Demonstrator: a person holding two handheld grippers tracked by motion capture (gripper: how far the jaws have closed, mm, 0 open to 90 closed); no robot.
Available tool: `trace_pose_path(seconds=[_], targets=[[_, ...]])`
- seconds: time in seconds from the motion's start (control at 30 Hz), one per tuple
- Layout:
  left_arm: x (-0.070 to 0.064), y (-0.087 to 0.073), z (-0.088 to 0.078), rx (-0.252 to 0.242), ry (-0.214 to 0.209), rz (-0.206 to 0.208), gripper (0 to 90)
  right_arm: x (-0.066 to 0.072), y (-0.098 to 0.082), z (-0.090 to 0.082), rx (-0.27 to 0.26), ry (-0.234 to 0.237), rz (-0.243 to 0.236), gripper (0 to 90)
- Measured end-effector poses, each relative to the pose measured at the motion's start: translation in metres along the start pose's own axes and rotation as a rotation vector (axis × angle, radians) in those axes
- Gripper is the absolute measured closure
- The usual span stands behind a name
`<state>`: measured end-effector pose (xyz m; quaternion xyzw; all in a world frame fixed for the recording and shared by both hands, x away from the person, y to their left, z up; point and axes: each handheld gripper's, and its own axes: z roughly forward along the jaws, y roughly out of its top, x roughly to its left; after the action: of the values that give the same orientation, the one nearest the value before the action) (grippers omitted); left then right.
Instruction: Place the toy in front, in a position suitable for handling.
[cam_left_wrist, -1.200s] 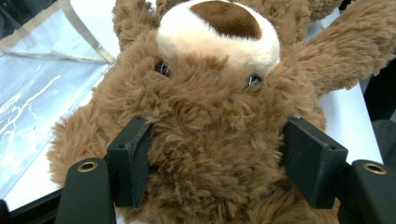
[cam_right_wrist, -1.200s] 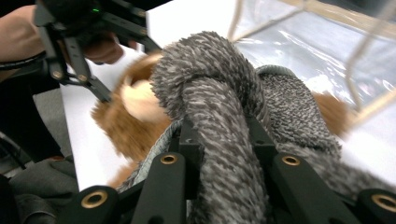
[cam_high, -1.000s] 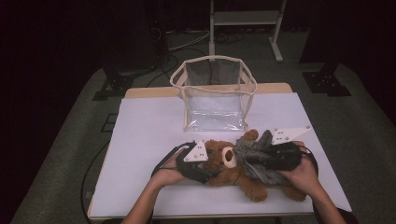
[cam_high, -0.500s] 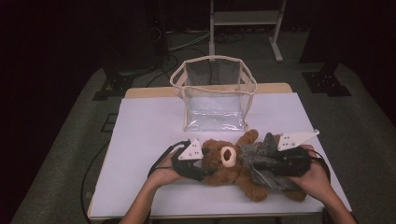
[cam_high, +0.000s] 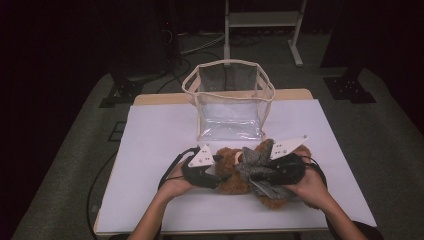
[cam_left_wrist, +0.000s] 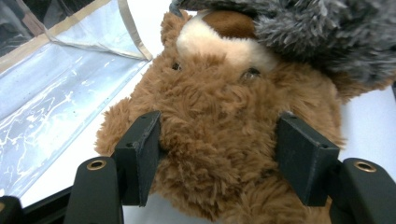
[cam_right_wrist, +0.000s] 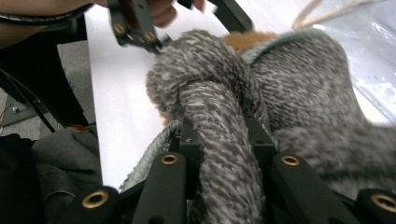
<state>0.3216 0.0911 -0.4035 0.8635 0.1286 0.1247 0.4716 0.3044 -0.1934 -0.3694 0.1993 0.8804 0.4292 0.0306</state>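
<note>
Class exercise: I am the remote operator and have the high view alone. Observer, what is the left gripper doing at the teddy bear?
Observer: Left gripper has just been closing; its pads press the teddy bear head.
Operator: And the right one?
Observer: Right gripper is shut on a grey knitted scarf strand.
Operator: Where is the bear's face?
Observer: Its muzzle sits partly under the scarf, near the clear bag.

Bench: white top, light wooden edge visible along the far side. Clear plastic bag with beige trim stands upright and open near the far middle. Brown teddy bear lies on the near half, just in front of the bag, with a grey knitted scarf draped over it.
</note>
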Motion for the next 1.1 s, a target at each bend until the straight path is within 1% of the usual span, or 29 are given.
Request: trace_pose_path(seconds=[0.03,0.07,0.1,0.17,0.27,0.3,0.37,0.47,0.57,0.63,0.7,0.77,0.83,0.9,0.93,1.0,1.03,1.07,1.1], targets=[[0.000,0.001,-0.001,0.003,-0.008,0.005,35.1,-0.002,-0.004,-0.001,0.007,-0.010,0.003,74.0],[-0.001,0.001,-0.003,0.015,-0.026,0.022,35.0,-0.003,-0.007,-0.003,0.012,-0.015,0.011,74.1],[-0.001,0.001,-0.003,0.015,-0.026,0.022,35.0,-0.004,-0.014,-0.007,-0.001,-0.006,0.027,74.3],[-0.001,-0.001,-0.003,0.026,-0.038,0.023,35.0,-0.004,-0.015,-0.009,-0.004,-0.010,0.028,74.3],[-0.001,-0.003,-0.001,0.033,-0.035,0.020,35.9,-0.001,-0.014,-0.011,-0.006,-0.021,0.025,74.3],[-0.001,-0.004,0.002,0.031,-0.030,0.019,36.8,0.002,-0.011,-0.010,-0.007,-0.023,0.011,74.1],[-0.001,-0.004,0.005,0.024,-0.027,0.014,37.8,0.004,-0.005,-0.008,-0.012,-0.018,0.000,74.1],[0.000,-0.004,0.006,0.018,-0.021,0.005,38.4,0.007,0.006,-0.002,-0.030,0.003,-0.021,74.1],[0.001,-0.005,0.006,0.019,-0.015,0.004,38.5,0.011,0.018,0.010,-0.032,0.023,-0.046,74.1],[0.001,-0.005,0.005,0.020,-0.016,0.003,38.4,0.012,0.021,0.016,-0.024,0.027,-0.058,74.1],[0.002,-0.006,0.003,0.018,-0.019,0.002,38.2,0.011,0.021,0.019,-0.018,0.027,-0.059,74.1],[0.003,-0.006,0.001,0.015,-0.021,0.004,38.0,0.010,0.017,0.016,-0.016,0.026,-0.048,74.1],[0.003,-0.005,-0.001,0.016,-0.020,0.005,38.1,0.008,0.013,0.012,-0.010,0.015,-0.043,74.1],[0.002,-0.005,0.000,0.018,-0.027,0.005,38.2,0.006,0.009,0.005,-0.013,0.016,-0.024,74.1],[0.001,-0.005,0.001,0.019,-0.032,0.006,38.3,0.005,0.008,0.003,-0.015,0.016,-0.022,74.0],[0.000,-0.005,0.003,0.022,-0.042,0.010,38.6,0.005,0.011,-0.003,-0.021,0.013,-0.020,74.0],[-0.001,-0.005,0.003,0.027,-0.047,0.019,38.6,0.004,0.014,-0.005,-0.024,0.008,-0.021,74.0],[-0.002,-0.005,0.003,0.029,-0.063,0.024,38.8,0.003,0.017,-0.006,-0.028,0.003,-0.028,74.0],[-0.002,-0.005,0.003,0.029,-0.063,0.024,38.7,0.003,0.017,-0.006,-0.028,0.003,-0.028,74.0]])
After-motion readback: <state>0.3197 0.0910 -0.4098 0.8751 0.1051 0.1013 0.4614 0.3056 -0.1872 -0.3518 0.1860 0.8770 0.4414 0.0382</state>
